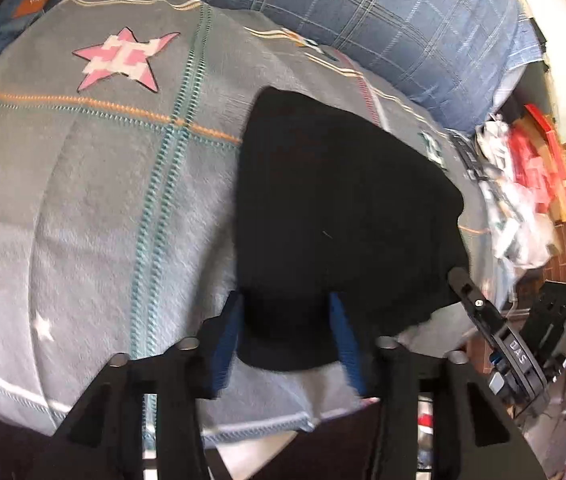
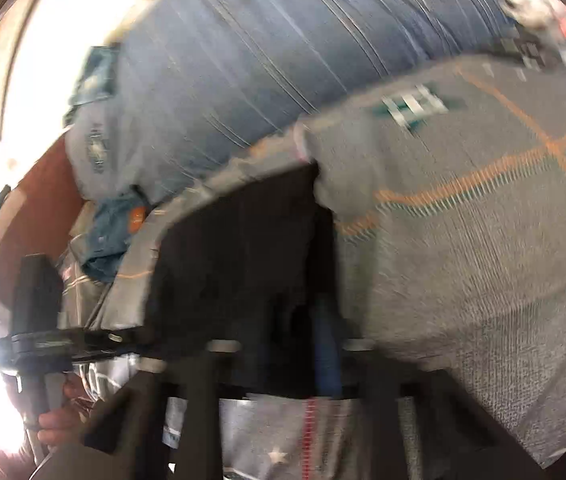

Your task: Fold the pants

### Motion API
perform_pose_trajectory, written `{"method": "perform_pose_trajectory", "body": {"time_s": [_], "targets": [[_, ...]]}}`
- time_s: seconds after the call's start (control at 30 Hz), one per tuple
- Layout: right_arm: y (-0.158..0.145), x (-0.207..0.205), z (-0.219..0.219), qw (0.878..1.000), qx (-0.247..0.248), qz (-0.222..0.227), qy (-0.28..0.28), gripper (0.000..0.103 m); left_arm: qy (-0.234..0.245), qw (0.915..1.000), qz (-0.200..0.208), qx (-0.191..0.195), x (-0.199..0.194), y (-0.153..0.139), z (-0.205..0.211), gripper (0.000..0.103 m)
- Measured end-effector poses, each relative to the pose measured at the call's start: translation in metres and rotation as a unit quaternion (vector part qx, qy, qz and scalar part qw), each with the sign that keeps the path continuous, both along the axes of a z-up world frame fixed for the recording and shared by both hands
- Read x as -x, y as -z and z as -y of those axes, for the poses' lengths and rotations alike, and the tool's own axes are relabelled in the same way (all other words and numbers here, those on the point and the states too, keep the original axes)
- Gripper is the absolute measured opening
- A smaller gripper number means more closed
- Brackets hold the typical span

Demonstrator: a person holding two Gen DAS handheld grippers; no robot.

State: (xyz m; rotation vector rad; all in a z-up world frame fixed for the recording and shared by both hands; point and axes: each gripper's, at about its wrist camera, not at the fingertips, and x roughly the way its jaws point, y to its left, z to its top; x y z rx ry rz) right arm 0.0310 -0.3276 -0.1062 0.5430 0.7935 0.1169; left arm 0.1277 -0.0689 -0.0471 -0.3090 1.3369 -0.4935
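- Left wrist view: the black pants (image 1: 335, 208) are seen lying folded on the grey patterned blanket (image 1: 95, 208), which serves as the landmark here.
- The pants are placed right of the blanket's teal stitched stripe (image 1: 163, 184) and below-right of the pink star patch (image 1: 123, 58).
- The left gripper (image 1: 287, 320) is seen with its blue pads (image 1: 227, 332) set on either side of the near edge of the pants; the cloth is bunched between them, and the jaws appear clamped on it.
- Behind the blanket a blue plaid bedcover (image 1: 383, 16) is seen; past the blanket's right edge a heap of red and white items (image 1: 523, 176) is visible.
- The right gripper (image 1: 459, 276) is seen at the right edge of the pants, its fingertip resting on the dark cloth.
- Right wrist view: the picture is blurred by motion. The pants (image 2: 243, 248) are seen as a dark sheet on the blanket (image 2: 483, 240), left of its orange stitched line (image 2: 463, 180).
- The right gripper (image 2: 303, 320) is shown with its jaws nearly together and dark cloth pinched between them.
- The left gripper (image 2: 67, 342) is seen at the blanket's left edge, held by a hand (image 2: 59, 416).
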Motion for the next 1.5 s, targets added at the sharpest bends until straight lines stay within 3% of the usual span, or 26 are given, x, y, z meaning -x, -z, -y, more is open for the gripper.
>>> {"method": "perform_pose_trajectory", "body": {"time_s": [0.1, 0.2, 0.3, 0.43, 0.6, 0.67, 0.9, 0.93, 1.0, 1.03, 1.07, 1.1, 1.17, 1.27, 1.4, 1.47, 1.5], "targets": [[-0.018, 0.018, -0.018, 0.998, 0.049, 0.033, -0.013, 0.013, 0.015, 0.9983, 0.044, -0.035, 0.008, -0.003, 0.003, 0.041], [0.012, 0.015, -0.025, 0.996, 0.09, -0.019, -0.015, 0.013, 0.018, 0.9981, 0.045, -0.038, 0.01, 0.01, 0.003, 0.044], [0.017, 0.021, -0.016, 0.999, 0.052, -0.009, -0.003, 0.014, 0.022, 0.998, 0.049, -0.033, 0.013, 0.009, -0.001, 0.044], [0.011, 0.021, -0.016, 0.999, 0.052, -0.016, -0.001, 0.02, 0.024, 0.9986, 0.041, -0.022, 0.019, 0.002, -0.011, 0.043], [-0.009, 0.02, 0.002, 0.999, 0.015, 0.016, 0.029, 0.027, 0.007, 0.9975, 0.07, -0.007, 0.008, -0.025, -0.027, 0.044], [-0.013, 0.011, 0.008, 0.999, -0.002, 0.021, 0.042, 0.035, -0.008, 0.9974, 0.071, -0.005, 0.004, -0.027, -0.028, 0.046], [-0.005, -0.037, 0.01, 0.998, -0.023, 0.004, 0.063, 0.037, -0.027, 0.9982, 0.054, 0.005, -0.037, -0.031, 0.002, 0.046], [-0.005, -0.041, 0.009, 0.998, -0.027, 0.01, 0.057, 0.035, -0.028, 0.9982, 0.054, 0.003, -0.044, -0.029, 0.01, 0.046], [-0.011, -0.049, 0.005, 0.999, -0.006, 0.027, 0.034, 0.014, -0.025, 0.9977, 0.061, -0.018, -0.052, -0.023, 0.024, 0.046], [-0.011, -0.053, 0.005, 0.999, 0.003, 0.027, 0.029, 0.009, -0.024, 0.9966, 0.067, -0.043, -0.059, -0.015, 0.032, 0.046], [-0.008, -0.056, 0.006, 0.999, 0.01, 0.022, 0.032, 0.009, -0.027, 0.9942, 0.071, -0.075, -0.063, -0.006, 0.04, 0.052], [0.001, -0.063, 0.009, 0.999, 0.02, 0.007, 0.036, 0.009, -0.031, 0.9934, 0.073, -0.083, -0.065, -0.001, 0.044, 0.059], [0.017, -0.071, 0.018, 0.999, 0.011, -0.013, 0.044, 0.009, -0.038, 0.9942, 0.068, -0.074, -0.068, 0.003, 0.045, 0.059], [0.008, -0.062, 0.028, 0.998, -0.022, -0.004, 0.055, 0.019, -0.035, 0.9975, 0.048, -0.04, -0.066, -0.003, 0.031, 0.054], [0.002, -0.033, 0.035, 0.997, -0.06, 0.004, 0.053, 0.024, -0.043, 0.9984, 0.035, 0.0, -0.058, -0.005, 0.008, 0.052], [0.009, -0.022, 0.034, 0.995, -0.08, -0.002, 0.051, 0.039, -0.042, 0.9987, 0.015, 0.024, -0.051, 0.001, 0.001, 0.053], [0.013, -0.018, 0.032, 0.995, -0.085, -0.009, 0.047, 0.041, -0.036, 0.9988, 0.008, 0.031, -0.05, 0.005, 0.001, 0.053]]}}
